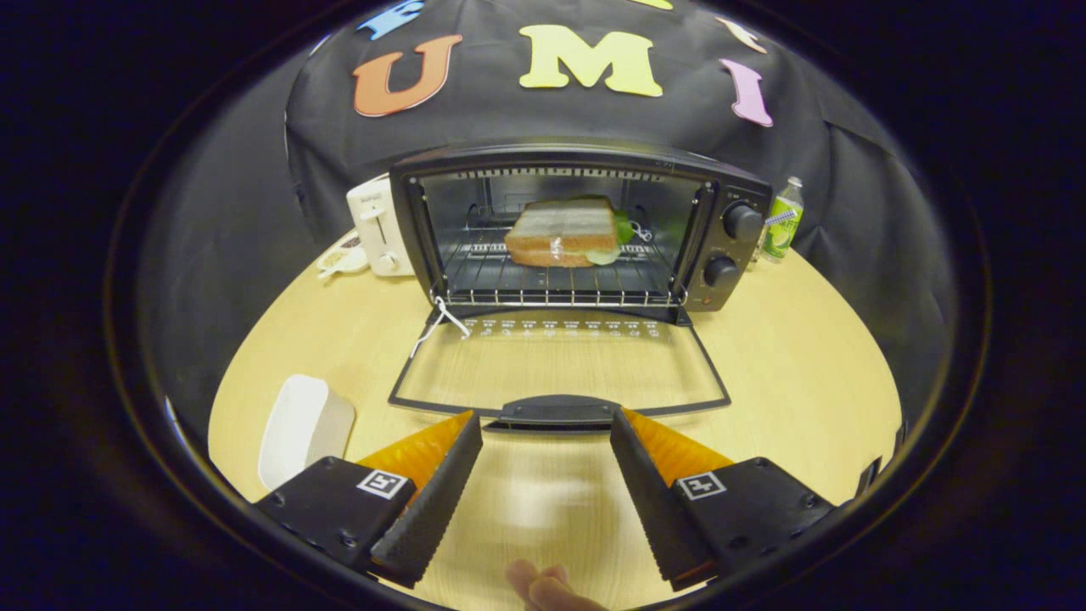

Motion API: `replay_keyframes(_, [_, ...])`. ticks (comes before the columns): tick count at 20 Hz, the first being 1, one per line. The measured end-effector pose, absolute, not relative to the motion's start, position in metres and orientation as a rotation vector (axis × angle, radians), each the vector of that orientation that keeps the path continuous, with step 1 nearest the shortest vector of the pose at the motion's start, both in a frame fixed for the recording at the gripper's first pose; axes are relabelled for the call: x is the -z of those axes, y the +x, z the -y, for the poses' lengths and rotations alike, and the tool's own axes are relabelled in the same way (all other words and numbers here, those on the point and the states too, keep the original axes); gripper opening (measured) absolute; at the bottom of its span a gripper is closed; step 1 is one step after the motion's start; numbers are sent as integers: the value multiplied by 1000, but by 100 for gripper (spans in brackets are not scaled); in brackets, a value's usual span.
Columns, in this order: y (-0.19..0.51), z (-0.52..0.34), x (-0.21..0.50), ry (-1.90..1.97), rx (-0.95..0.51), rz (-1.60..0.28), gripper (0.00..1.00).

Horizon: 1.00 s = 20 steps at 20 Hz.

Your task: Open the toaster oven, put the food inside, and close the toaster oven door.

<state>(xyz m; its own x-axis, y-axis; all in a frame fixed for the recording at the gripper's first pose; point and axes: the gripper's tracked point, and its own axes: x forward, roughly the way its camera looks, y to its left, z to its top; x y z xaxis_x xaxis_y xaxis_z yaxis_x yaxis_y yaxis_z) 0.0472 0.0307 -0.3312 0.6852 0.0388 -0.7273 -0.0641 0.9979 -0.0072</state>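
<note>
The black toaster oven [730, 182] stands at the far side of the round wooden table [806, 373]. Its glass door [556, 365] lies folded down flat toward me, with the door handle [556, 410] just ahead of my fingertips. A sandwich [562, 232] with green lettuce rests on the wire rack [551, 284] inside the oven. My gripper [545, 424] is open, its two black ribbed fingers [437, 501] spread wide to either side of the handle, with nothing between them. A person's fingertips [543, 587] show beneath the gripper.
A white pop-up toaster [377, 222] stands left of the oven, with a small dish [339, 255] in front of it. A green bottle [782, 219] stands right of the oven. A white oblong tray [301, 427] lies on the table left of my left finger.
</note>
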Motion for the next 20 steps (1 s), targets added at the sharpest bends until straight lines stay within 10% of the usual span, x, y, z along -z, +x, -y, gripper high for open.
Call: replay_keyframes(20, [55, -32, 333, -39, -41, -772, 99])
